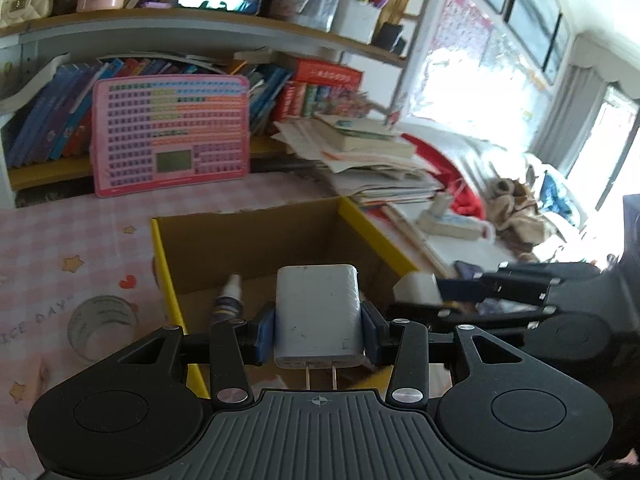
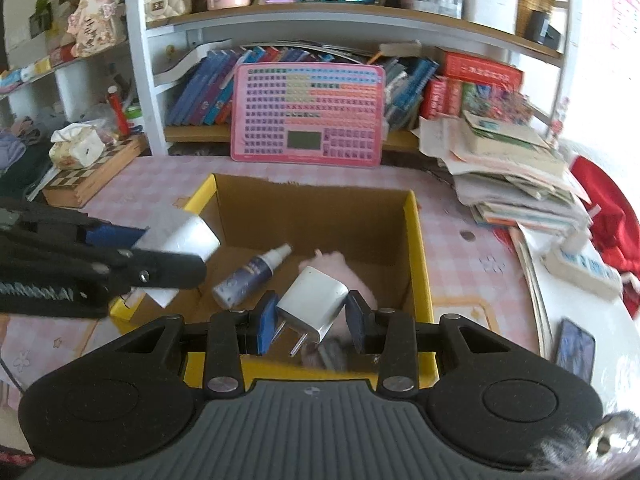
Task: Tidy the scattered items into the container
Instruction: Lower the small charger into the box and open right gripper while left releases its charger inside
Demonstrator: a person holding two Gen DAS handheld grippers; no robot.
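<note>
cardboard box (image 1: 256, 248) with yellow edges sits open on the pink checked tablecloth (image 1: 60, 240) in the left wrist view, and a small spray bottle (image 1: 228, 300) lies inside it near the left wall. left gripper (image 1: 318, 330) hangs over the box's near edge, its blue pads clamped on the sides of a large white charger (image 1: 318, 312) held prongs toward the camera. to the right, the right gripper (image 1: 420, 294) reaches in, pinching a smaller white charger (image 1: 416, 288).

right wrist view - the right gripper (image 2: 312, 316) is closed on the small white charger (image 2: 314, 306), tilted with its prongs down-left, above the box (image 2: 418, 248). inside lie the spray bottle (image 2: 252, 276) and something pink and fuzzy (image 2: 332, 264), partly hidden. the left gripper (image 2: 176, 256) comes in from the left with the large charger (image 2: 180, 236) over the box's left wall. a pink keyboard toy (image 2: 308, 112) leans against the bookshelf behind.
</note>
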